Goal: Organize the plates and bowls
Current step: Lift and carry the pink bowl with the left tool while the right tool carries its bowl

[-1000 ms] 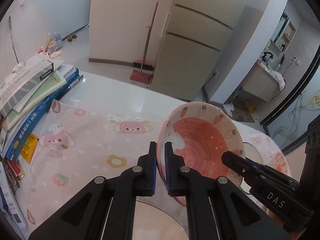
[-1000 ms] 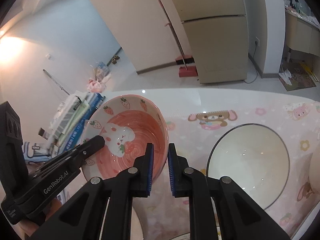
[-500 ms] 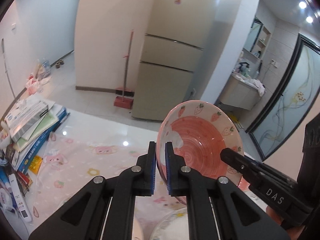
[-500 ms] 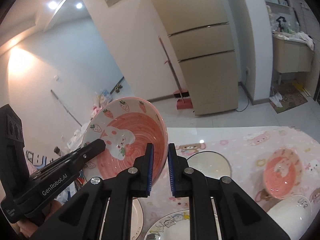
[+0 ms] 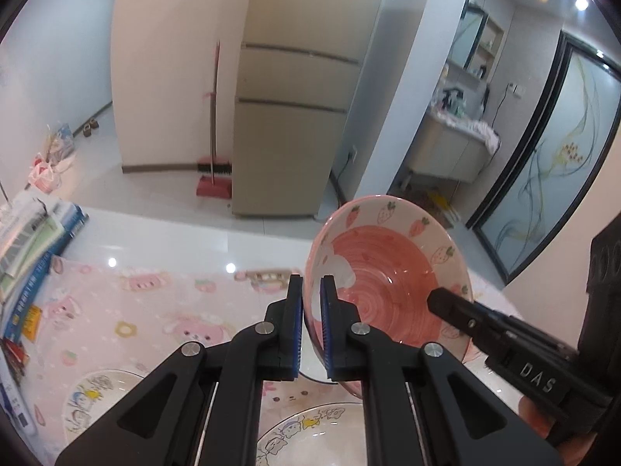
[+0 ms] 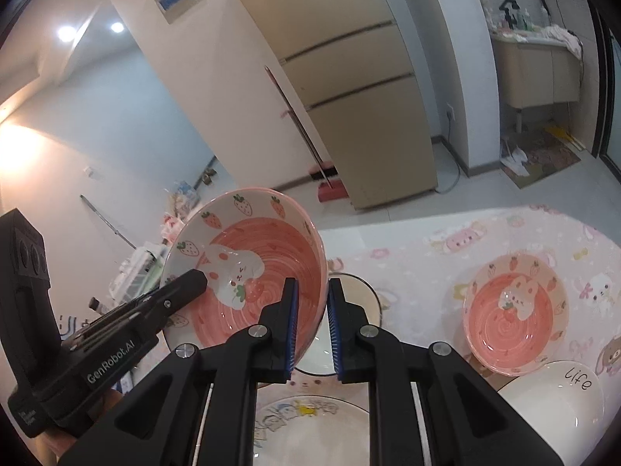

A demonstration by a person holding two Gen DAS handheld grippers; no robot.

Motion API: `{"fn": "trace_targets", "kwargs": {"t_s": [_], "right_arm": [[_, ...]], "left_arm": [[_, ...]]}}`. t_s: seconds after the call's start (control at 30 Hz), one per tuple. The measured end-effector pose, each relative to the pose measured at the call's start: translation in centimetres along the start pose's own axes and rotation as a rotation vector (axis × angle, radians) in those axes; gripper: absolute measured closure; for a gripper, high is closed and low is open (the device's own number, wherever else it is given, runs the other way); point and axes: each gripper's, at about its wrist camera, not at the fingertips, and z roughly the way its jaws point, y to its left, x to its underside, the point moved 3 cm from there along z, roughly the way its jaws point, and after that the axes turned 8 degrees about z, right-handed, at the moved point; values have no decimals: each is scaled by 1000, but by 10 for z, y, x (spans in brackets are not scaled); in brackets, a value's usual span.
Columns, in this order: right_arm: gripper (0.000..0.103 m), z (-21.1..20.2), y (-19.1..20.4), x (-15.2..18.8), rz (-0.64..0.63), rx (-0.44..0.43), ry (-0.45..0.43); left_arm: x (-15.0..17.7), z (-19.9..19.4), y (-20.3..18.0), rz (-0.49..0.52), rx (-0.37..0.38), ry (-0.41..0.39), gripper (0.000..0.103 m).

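Note:
A pink strawberry-and-rabbit bowl (image 5: 388,272) is held tilted in the air above the table, one gripper on each side of its rim. My left gripper (image 5: 311,324) is shut on its left rim. My right gripper (image 6: 312,328) has its jaws a little wider apart around the right rim (image 6: 320,272); the rim still sits between the pads. The same bowl shows in the right wrist view (image 6: 248,268). A second pink rabbit bowl (image 6: 516,310) sits on the table at the right. A white bowl marked "life" (image 6: 555,400) lies in front of it.
A cream bowl with a dark rim (image 6: 361,299) sits under the held bowl. Cartoon-printed plates (image 5: 97,396) (image 6: 310,427) lie near the table's front edge. A stack of books and boxes (image 5: 31,240) stands at the left. The pink tablecloth (image 5: 136,310) covers the table.
Both grippers lifted the pink bowl well above the table and tilted back, so more of the room shows. The right gripper's jaws have widened slightly around the rim.

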Motion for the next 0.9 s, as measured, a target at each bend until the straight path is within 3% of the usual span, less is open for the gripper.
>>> {"fn": "trace_targets", "kwargs": {"t_s": [0.17,0.33,0.5,0.9], "right_arm": [[86,33,-18,5,22,35,66],[86,61,-29,14,36,70,108],[86,77,-35,18,7,97,129],[85,99,-42,26,-16,130,173]], "left_arm": [[13,32,-1,-29,16,78,96],[23,52,-1,-12,-7,108,96],[32,75,6,-18,28,148,96],[45,88,2,45,-48,202,96]]}}
